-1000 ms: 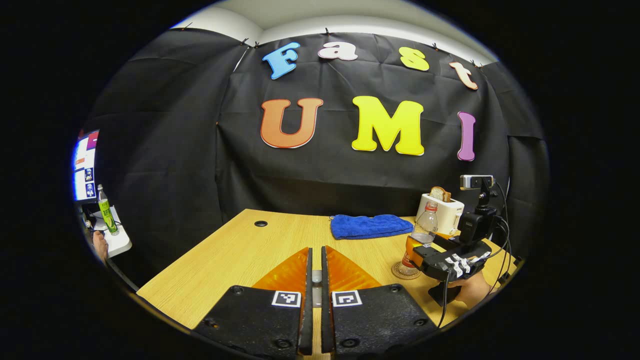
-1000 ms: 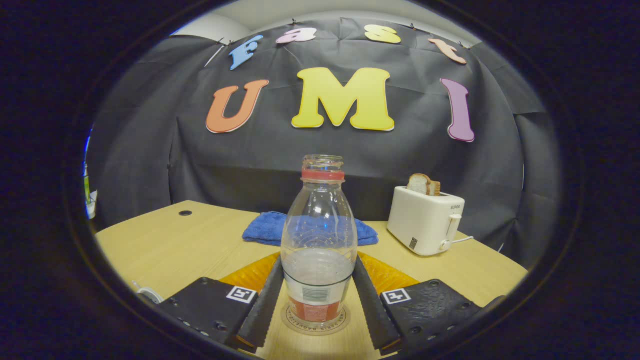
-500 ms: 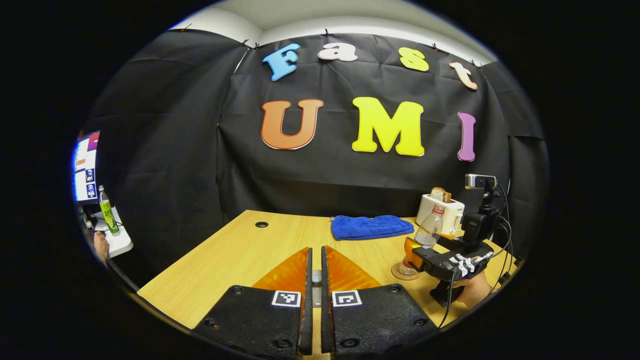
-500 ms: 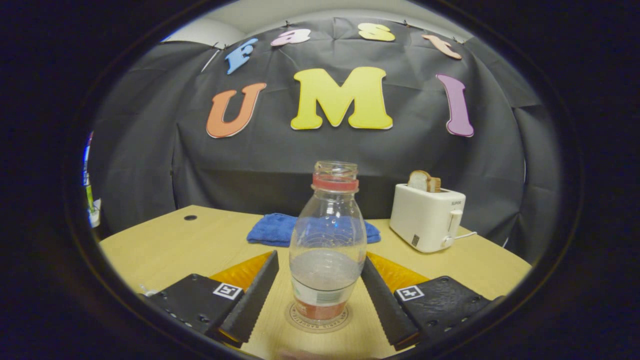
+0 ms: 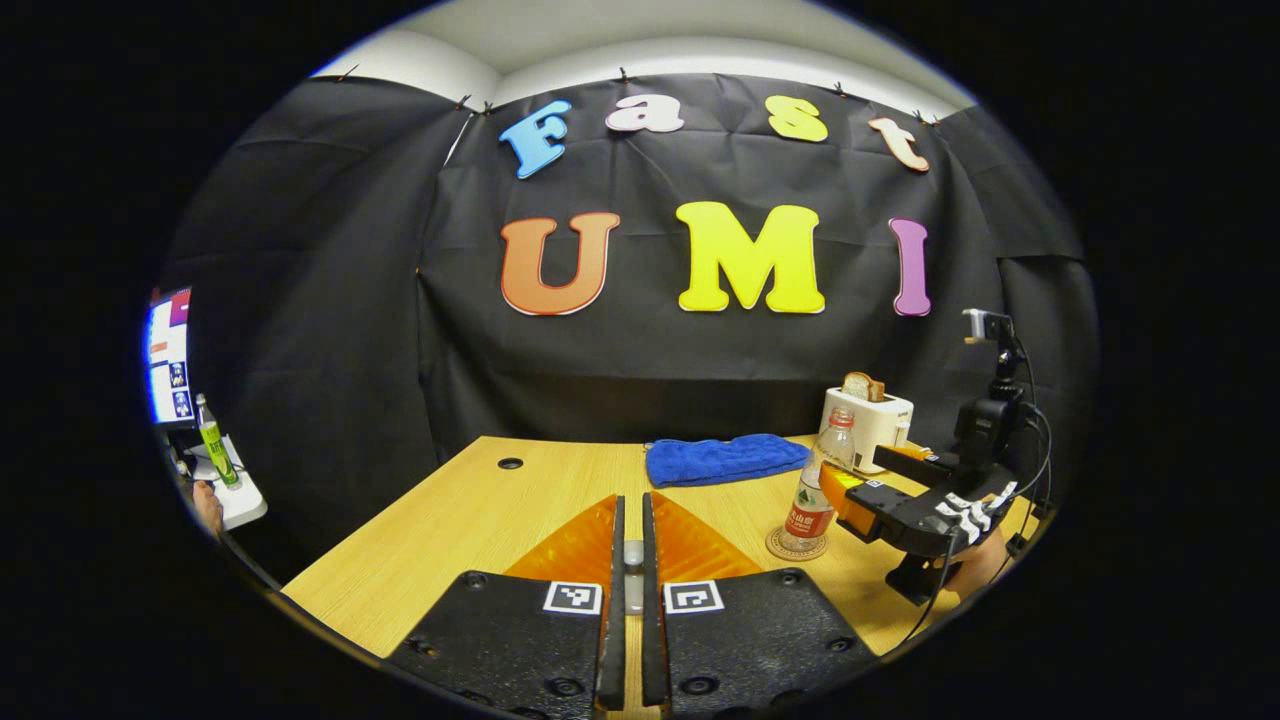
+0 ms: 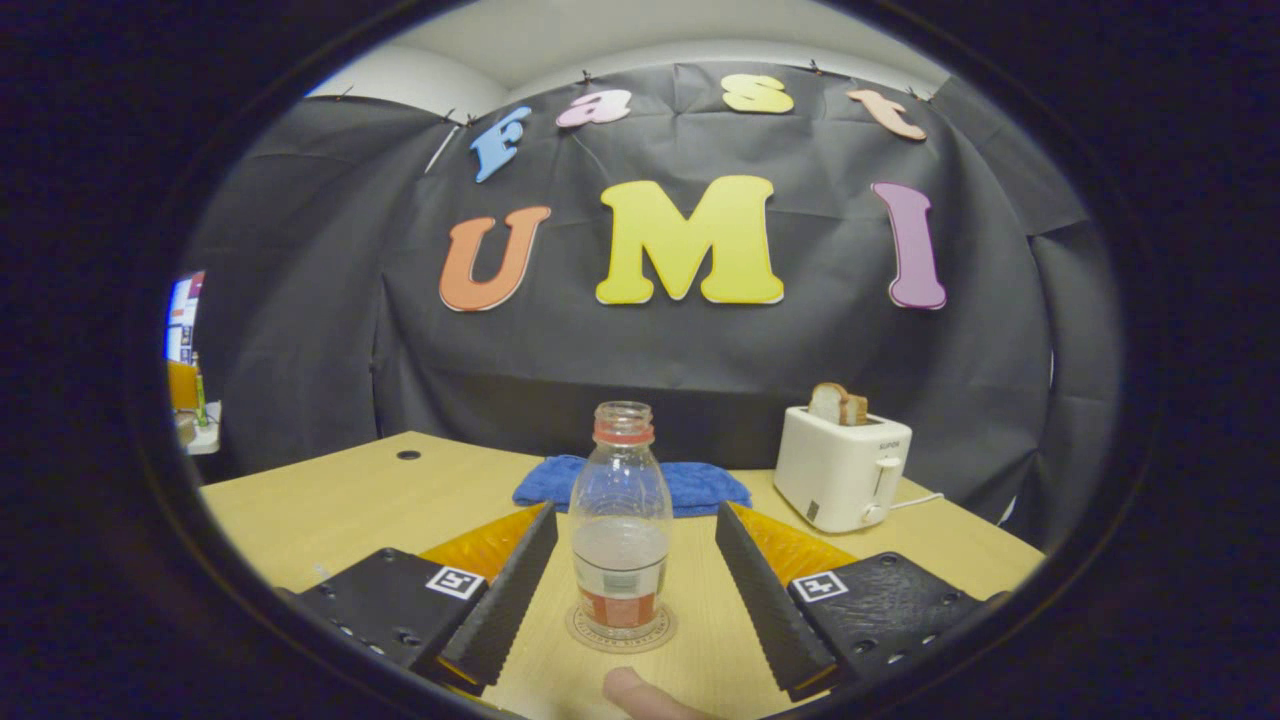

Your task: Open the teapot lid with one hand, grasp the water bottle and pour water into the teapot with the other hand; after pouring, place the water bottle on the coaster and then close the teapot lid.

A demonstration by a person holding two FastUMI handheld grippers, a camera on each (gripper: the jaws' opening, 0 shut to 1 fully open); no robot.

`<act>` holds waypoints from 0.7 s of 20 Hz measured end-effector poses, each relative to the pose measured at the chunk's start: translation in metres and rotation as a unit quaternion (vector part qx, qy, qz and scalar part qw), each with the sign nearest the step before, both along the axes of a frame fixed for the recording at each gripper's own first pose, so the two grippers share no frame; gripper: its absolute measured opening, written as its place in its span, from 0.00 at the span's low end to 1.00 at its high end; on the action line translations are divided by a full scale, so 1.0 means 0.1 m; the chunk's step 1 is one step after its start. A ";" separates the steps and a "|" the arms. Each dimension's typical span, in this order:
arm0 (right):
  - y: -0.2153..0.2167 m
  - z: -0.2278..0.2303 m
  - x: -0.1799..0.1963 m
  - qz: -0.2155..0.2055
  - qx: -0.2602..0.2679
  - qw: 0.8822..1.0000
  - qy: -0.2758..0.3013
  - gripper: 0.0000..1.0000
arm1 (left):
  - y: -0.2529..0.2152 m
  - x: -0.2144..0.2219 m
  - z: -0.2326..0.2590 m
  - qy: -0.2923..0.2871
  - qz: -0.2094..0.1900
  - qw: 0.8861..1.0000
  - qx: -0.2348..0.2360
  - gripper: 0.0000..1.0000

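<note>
A clear water bottle [image 6: 621,540] with a red neck ring and no cap stands upright on a round coaster [image 6: 620,628] on the wooden table [image 6: 330,510]. My right gripper [image 6: 635,515] is open, its fingers either side of the bottle and apart from it. In the left gripper view the bottle [image 5: 808,500] and coaster [image 5: 797,545] sit to the right, with the right gripper [image 5: 860,495] just behind them in a hand [image 5: 975,570]. My left gripper [image 5: 631,510] is shut on a small grey knob [image 5: 633,553], the teapot lid's. The teapot itself is hidden.
A blue towel [image 6: 632,483] lies at the back of the table. A white toaster [image 6: 840,470] with bread stands at the back right. A person's fingertip [image 6: 640,695] shows at the bottom edge. A monitor [image 5: 167,355] and a green bottle [image 5: 212,440] sit far left.
My right gripper let go of the bottle, opened and drew back from it; the bottle stays on the coaster. The left gripper stays shut and shifted only slightly.
</note>
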State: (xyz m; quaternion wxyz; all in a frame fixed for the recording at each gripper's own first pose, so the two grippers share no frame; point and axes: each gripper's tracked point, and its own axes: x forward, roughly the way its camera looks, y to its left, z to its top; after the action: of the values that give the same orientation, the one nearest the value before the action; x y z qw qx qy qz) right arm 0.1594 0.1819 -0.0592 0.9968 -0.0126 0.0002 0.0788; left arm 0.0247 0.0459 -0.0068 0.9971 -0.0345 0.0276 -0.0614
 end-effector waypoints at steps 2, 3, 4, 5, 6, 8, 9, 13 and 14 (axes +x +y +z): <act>-0.11 0.10 -0.17 0.000 -0.018 1.000 -0.020 0.97 | -0.15 0.01 -0.03 0.002 -0.011 1.000 0.004 0.08; -0.17 0.13 -0.24 -0.004 -0.030 0.999 -0.029 0.97 | -0.18 0.02 -0.04 0.003 -0.013 1.000 0.007 0.08; -0.25 0.18 -0.33 -0.011 -0.038 0.999 -0.038 0.96 | -0.24 0.03 -0.05 0.003 -0.017 1.000 0.008 0.08; -0.30 0.21 -0.40 -0.014 -0.044 0.998 -0.046 0.95 | -0.30 0.04 -0.06 0.003 -0.022 1.000 0.007 0.10; -0.35 0.24 -0.48 -0.018 -0.049 0.997 -0.052 0.95 | -0.37 0.06 -0.09 0.003 -0.029 1.000 0.006 0.10; -0.44 0.25 -0.61 -0.019 -0.055 0.996 -0.061 0.92 | -0.47 0.11 -0.15 0.004 -0.035 0.999 0.008 0.11; -0.49 0.24 -0.65 -0.020 -0.056 0.996 -0.063 0.92 | -0.51 0.13 -0.19 0.005 -0.038 0.999 0.011 0.10; -0.71 0.21 -0.79 -0.032 -0.055 0.996 -0.069 0.95 | -0.65 0.23 -0.32 0.004 -0.039 0.999 0.037 0.10; -0.77 0.21 -0.81 -0.033 -0.049 0.996 -0.067 0.98 | -0.69 0.25 -0.32 -0.003 -0.039 0.998 0.045 0.10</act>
State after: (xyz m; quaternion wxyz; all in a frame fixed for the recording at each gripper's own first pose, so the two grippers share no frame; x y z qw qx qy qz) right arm 0.0780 0.1052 -0.0386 0.9949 -0.0662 -0.0621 0.0446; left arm 0.0501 -0.0231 -0.0385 0.9947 0.0112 0.0288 -0.0986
